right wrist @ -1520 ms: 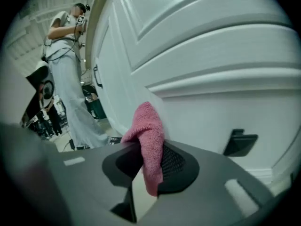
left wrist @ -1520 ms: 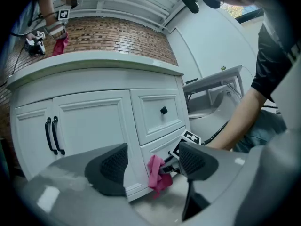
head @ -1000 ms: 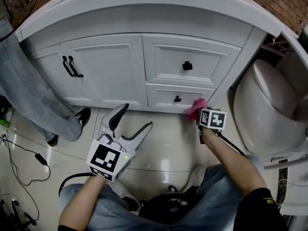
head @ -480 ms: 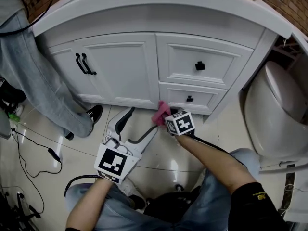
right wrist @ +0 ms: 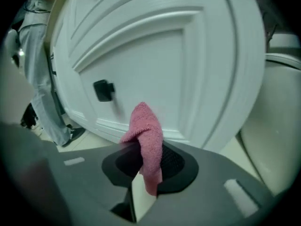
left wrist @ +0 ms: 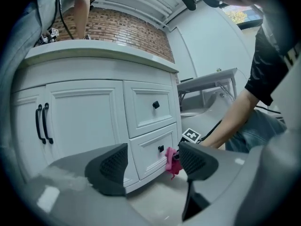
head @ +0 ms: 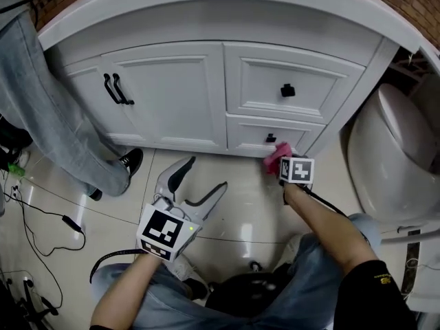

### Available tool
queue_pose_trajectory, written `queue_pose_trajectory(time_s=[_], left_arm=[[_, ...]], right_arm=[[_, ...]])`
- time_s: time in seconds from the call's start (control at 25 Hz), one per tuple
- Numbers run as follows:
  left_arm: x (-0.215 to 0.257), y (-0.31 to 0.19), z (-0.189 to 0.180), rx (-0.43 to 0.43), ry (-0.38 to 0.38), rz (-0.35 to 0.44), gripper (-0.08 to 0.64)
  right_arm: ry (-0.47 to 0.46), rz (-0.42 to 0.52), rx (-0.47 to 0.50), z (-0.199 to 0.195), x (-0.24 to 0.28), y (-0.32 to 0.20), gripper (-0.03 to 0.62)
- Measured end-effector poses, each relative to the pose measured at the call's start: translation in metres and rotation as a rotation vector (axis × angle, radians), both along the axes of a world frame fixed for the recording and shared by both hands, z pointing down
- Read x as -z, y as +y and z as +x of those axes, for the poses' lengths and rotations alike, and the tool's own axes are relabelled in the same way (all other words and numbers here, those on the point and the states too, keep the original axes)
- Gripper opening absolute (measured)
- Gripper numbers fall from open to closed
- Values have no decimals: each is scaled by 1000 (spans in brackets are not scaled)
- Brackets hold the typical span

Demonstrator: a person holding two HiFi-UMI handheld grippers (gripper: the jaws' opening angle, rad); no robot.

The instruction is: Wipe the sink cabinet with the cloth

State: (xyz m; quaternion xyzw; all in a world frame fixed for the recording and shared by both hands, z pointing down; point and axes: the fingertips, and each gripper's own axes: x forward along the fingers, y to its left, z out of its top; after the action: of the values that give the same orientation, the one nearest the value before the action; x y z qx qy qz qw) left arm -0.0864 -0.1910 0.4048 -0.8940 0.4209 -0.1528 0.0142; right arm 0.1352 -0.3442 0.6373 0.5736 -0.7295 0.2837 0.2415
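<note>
The white sink cabinet (head: 172, 95) has a double door on the left and two drawers on the right. A pink cloth (head: 276, 157) is pinched in my right gripper (head: 283, 162), which is shut on it and holds it against the bottom edge of the lower drawer (head: 271, 137), right of its black knob (right wrist: 103, 90). In the right gripper view the cloth (right wrist: 146, 135) stands up between the jaws, close to the drawer front. My left gripper (head: 199, 177) hangs open over the floor in front of the cabinet, nothing between its fingers; in its own view the cloth (left wrist: 170, 161) shows past the jaws.
A white toilet (head: 392, 150) stands right of the cabinet. A person's grey trouser leg (head: 55, 129) and black shoe (head: 128, 162) are at the left by the doors. Black cables (head: 41, 218) lie on the tiled floor at the left.
My right gripper with the cloth swept left along the cabinet's bottom edge to the middle, then back right under the lower drawer. The left gripper stayed about where it was.
</note>
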Motion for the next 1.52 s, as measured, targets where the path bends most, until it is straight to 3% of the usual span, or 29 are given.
queue_pose_trajectory(time_s=[0.16, 0.28, 0.4, 0.64, 0.76, 0.84, 1.0, 1.28, 1.4, 1.52], left_arm=[[11, -3, 20, -36, 30, 16, 342], [17, -4, 33, -63, 31, 31, 343], [19, -5, 37, -65, 31, 34, 344], [6, -6, 25, -18, -20, 15, 344], [3, -4, 13, 18, -16, 8, 344], [1, -5, 4, 34, -22, 4, 344], [1, -8, 0, 25, -25, 7, 344], [-3, -6, 24, -70, -27, -4, 344], [4, -4, 42, -99, -27, 0, 344], [30, -10, 55, -67, -5, 35, 343]], right_arm=[[61, -2, -124, 66, 0, 6, 71], [55, -7, -102, 60, -3, 8, 71], [-48, 8, 44, 4, -6, 8, 71], [-180, 84, 491, -161, 8, 12, 71], [-184, 83, 594, -210, 10, 16, 71], [-157, 74, 608, -217, 4, 15, 71], [-55, 37, 528, -169, -13, 6, 71], [106, -60, 108, 13, -19, 5, 71], [107, -65, -43, 76, -14, 14, 71], [5, -59, -71, 81, -3, 22, 71]])
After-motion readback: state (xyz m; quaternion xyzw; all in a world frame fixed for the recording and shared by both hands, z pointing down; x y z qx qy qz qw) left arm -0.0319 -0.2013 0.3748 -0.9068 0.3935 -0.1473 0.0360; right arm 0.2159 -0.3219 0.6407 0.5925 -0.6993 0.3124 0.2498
